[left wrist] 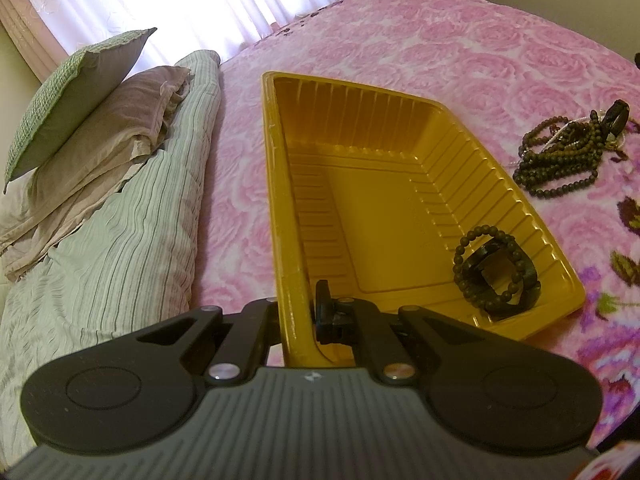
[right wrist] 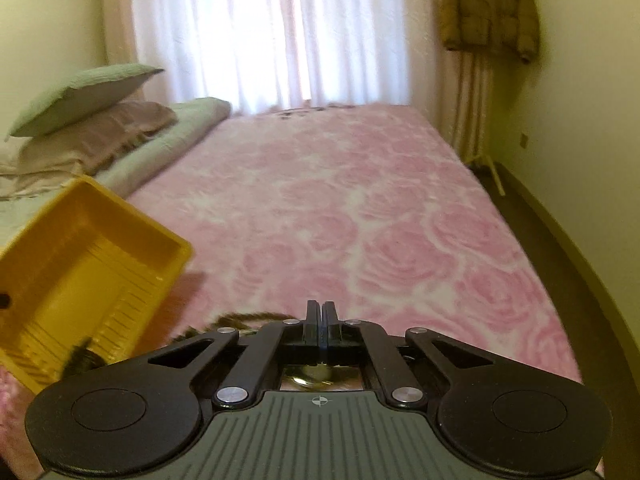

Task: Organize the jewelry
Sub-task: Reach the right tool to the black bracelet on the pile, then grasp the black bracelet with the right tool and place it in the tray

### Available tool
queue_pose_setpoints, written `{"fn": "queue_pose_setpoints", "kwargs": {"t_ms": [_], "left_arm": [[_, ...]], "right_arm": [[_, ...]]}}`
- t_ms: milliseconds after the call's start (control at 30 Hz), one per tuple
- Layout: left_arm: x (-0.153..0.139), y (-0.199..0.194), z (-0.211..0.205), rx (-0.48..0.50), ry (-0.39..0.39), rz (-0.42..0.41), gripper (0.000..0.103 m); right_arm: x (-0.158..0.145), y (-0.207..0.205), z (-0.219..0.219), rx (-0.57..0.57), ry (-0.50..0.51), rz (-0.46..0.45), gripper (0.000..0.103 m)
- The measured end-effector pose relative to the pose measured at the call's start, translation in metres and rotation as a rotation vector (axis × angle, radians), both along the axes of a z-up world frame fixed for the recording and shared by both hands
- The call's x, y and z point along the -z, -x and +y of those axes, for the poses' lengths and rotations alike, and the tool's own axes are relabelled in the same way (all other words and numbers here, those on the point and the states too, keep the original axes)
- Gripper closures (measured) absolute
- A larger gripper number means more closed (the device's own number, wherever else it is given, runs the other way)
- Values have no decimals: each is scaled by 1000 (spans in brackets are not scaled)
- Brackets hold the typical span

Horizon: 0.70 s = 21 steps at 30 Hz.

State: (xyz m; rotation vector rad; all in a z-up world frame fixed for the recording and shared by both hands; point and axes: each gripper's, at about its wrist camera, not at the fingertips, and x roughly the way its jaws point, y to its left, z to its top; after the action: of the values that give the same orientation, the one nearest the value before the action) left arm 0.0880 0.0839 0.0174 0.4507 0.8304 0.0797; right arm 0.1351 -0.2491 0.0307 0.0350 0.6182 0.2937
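A yellow plastic tray [left wrist: 360, 208] lies on the pink rose bedspread. My left gripper [left wrist: 299, 312] is shut on the tray's near wall, one finger outside and one inside. In the tray's near right corner rest a dark beaded bracelet [left wrist: 486, 233] and a black bangle [left wrist: 530, 280]. A heap of dark bead necklaces [left wrist: 560, 164] lies on the bed to the right of the tray. My right gripper [right wrist: 322, 316] is above the bed, right of the tray [right wrist: 92, 240], jaws pressed together. A blurred dark beaded strand [right wrist: 248, 317] loops out from its fingers to the left, seemingly pinched there.
Stacked pillows [left wrist: 92, 120] and a folded striped quilt [left wrist: 132, 240] lie left of the tray. White curtains close the far end. A brown coat [right wrist: 490, 8] hangs on a stand at the back right. The bed's right edge drops to a dark floor [right wrist: 560, 248].
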Motion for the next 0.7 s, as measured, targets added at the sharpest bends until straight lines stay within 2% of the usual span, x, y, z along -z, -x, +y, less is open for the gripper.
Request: {"fn": "queue_pose_setpoints", "kwargs": {"t_ms": [333,400,433,467,600,667,700], "left_arm": [[1,0,1,-3,4,0,99],[0,0,1,-3,2,-1,99],[0,0,0,-3,1,-2,99],[0,0,0,-3,1,-3,99],[0,0,0,-3,-1,-4,99],[0,0,0,-2,0,-3,99],[0,1,0,-1,1,-3,99]], "right_arm": [[37,8,-2,-55,-2,78,101],[46,12,-5,-57,-28,118,81],[50,15,-6,-54,-50,139,51],[54,20,-6,-48,-71,149,31],[70,35,6,-67,-70,185,28],[79,39,16,-91,-45,185,15],[82,41,20,-106,-35,180,15]]}}
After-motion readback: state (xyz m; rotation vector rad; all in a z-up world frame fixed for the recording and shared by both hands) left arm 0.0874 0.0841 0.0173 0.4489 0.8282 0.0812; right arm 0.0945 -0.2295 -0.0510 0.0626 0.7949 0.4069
